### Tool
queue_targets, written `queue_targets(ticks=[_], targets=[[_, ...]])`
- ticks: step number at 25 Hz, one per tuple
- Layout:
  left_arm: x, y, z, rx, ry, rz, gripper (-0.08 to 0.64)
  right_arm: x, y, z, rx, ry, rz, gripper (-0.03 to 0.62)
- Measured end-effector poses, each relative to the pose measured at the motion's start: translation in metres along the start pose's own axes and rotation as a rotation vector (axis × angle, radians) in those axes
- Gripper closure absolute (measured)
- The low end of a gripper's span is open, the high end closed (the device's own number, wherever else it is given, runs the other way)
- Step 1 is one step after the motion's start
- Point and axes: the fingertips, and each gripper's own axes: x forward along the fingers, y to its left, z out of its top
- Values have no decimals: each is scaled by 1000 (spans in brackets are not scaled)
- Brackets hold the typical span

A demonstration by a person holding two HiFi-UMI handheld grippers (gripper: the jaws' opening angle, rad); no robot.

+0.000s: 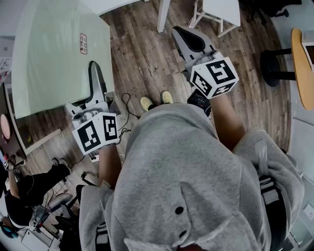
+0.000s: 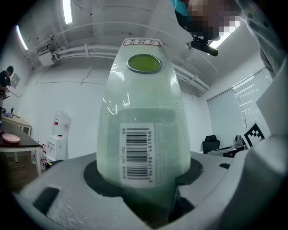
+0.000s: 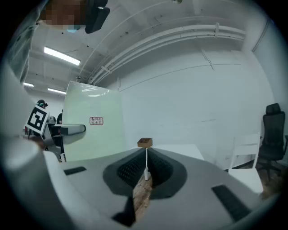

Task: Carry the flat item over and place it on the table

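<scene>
The flat item is a large pale green board (image 1: pixel 59 54) with a small red-print sticker (image 1: pixel 83 43), held up above the wooden floor. My left gripper (image 1: pixel 95 90) is shut on the board's right edge. In the left gripper view the board (image 2: pixel 144 103) runs away from the jaws, and its barcode label (image 2: pixel 137 155) sits just beyond my left gripper (image 2: pixel 144 184). My right gripper (image 1: pixel 180 32) hangs to the right of the board, apart from it. It is shut with nothing in it (image 3: pixel 145 168). From there the board (image 3: pixel 92 134) shows at left.
White table legs (image 1: pixel 221 12) stand ahead, and the right gripper view shows a white table (image 3: pixel 180 150) with a small brown box (image 3: pixel 145 143). A round wooden table (image 1: pixel 301 63) is at right. A seated person (image 1: pixel 24 196) is at lower left by a dark table (image 1: pixel 7 122).
</scene>
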Motion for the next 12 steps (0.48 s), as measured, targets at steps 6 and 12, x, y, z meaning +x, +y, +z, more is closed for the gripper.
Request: queue_targets(ticks=[6, 12], targets=[[-6, -1, 6, 40, -29, -8, 268, 0, 2, 7, 80, -46, -25, 561], [-3, -5, 5, 47, -51, -22, 268, 3, -2, 0, 37, -25, -59, 565]])
